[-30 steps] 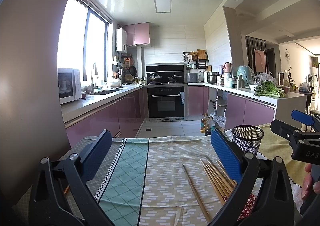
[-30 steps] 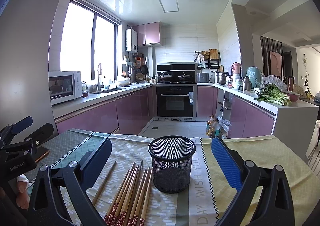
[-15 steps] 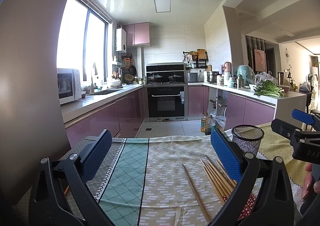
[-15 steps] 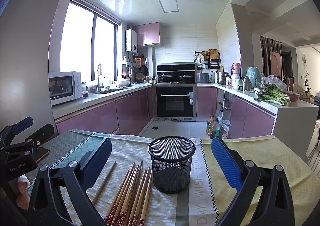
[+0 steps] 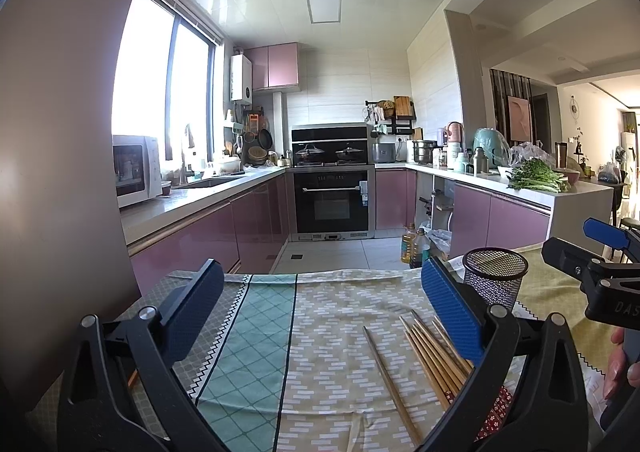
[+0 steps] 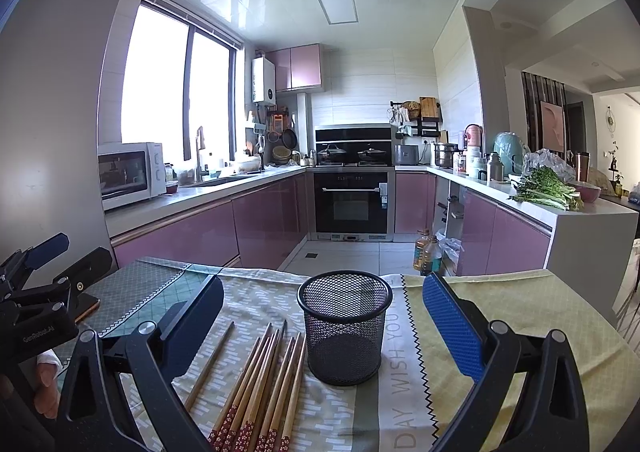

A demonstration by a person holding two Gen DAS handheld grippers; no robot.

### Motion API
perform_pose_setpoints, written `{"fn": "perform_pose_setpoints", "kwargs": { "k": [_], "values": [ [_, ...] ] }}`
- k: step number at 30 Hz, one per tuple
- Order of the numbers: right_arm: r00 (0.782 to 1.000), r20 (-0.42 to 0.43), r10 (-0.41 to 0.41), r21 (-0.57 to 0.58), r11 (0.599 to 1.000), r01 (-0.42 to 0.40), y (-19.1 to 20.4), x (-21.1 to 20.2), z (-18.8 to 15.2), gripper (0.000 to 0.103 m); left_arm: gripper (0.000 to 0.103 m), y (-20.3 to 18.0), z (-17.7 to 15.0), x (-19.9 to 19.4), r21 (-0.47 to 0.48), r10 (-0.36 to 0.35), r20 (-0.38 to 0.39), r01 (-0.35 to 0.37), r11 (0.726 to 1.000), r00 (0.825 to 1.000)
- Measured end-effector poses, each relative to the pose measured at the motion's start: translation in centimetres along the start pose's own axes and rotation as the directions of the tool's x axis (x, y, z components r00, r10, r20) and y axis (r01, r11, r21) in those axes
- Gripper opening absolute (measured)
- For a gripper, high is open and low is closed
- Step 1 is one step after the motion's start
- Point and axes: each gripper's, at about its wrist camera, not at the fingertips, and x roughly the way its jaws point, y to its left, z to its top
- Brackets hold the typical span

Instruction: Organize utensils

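Several wooden chopsticks [image 6: 264, 380] with red patterned ends lie on the tablecloth, just left of an upright, empty black mesh cup [image 6: 345, 326]. One chopstick [image 6: 210, 364] lies apart to their left. My right gripper [image 6: 322, 326] is open and empty, held above the table with the cup between its jaws in view. My left gripper [image 5: 320, 308] is open and empty over the cloth, left of the chopsticks [image 5: 432, 356] and the cup [image 5: 495, 278]. Each gripper shows at the edge of the other's view.
A patchwork tablecloth [image 5: 256, 336] covers the table. A phone [image 6: 86, 308] lies on it at the left. Beyond the far table edge is a kitchen with pink cabinets, an oven [image 6: 352, 203] and oil bottles [image 6: 428, 254] on the floor.
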Motion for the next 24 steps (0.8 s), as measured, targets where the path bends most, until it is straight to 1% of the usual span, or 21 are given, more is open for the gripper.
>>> {"fn": "perform_pose_setpoints", "kwargs": {
  "k": [24],
  "values": [
    [1.0,-0.002,-0.003,0.007,1.0,0.003,-0.21,-0.02,-0.16,0.096,0.097,-0.03,-0.21,0.17,0.001,-0.003,-0.005,0.003,1.0,1.0]
  ]
}}
